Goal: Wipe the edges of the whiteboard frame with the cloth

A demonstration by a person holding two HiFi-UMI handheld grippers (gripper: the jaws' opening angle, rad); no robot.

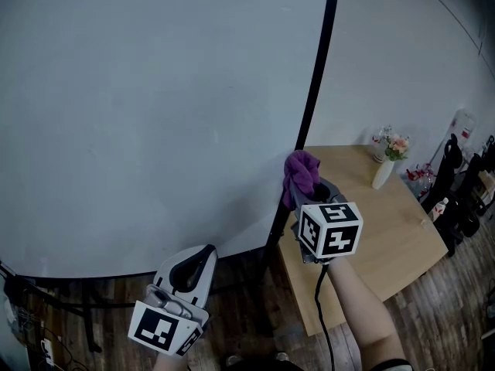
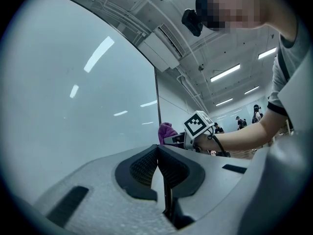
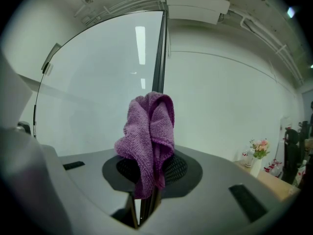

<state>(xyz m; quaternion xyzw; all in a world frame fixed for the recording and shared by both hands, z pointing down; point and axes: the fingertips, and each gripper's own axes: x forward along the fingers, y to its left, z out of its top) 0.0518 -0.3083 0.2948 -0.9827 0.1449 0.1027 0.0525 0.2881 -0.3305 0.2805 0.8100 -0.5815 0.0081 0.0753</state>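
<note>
- Right gripper (image 1: 319, 193) pinches a bunched purple microfibre cloth (image 3: 149, 131) at the lower part of the whiteboard's black vertical frame edge (image 1: 317, 76).
- Left gripper (image 1: 192, 267), jaws pressed together on nothing, hangs left of that edge.
- Wiping seems barely begun; most edges probably remain.
- Frame top is cut off; cloth contact is unclear.

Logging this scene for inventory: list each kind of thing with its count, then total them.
Grey handheld grippers: 2, left gripper and right gripper
Purple terry cloth: 1
Black-framed whiteboard: 1
Light wooden table: 1
White vase of flowers: 1
Total: 6
</note>
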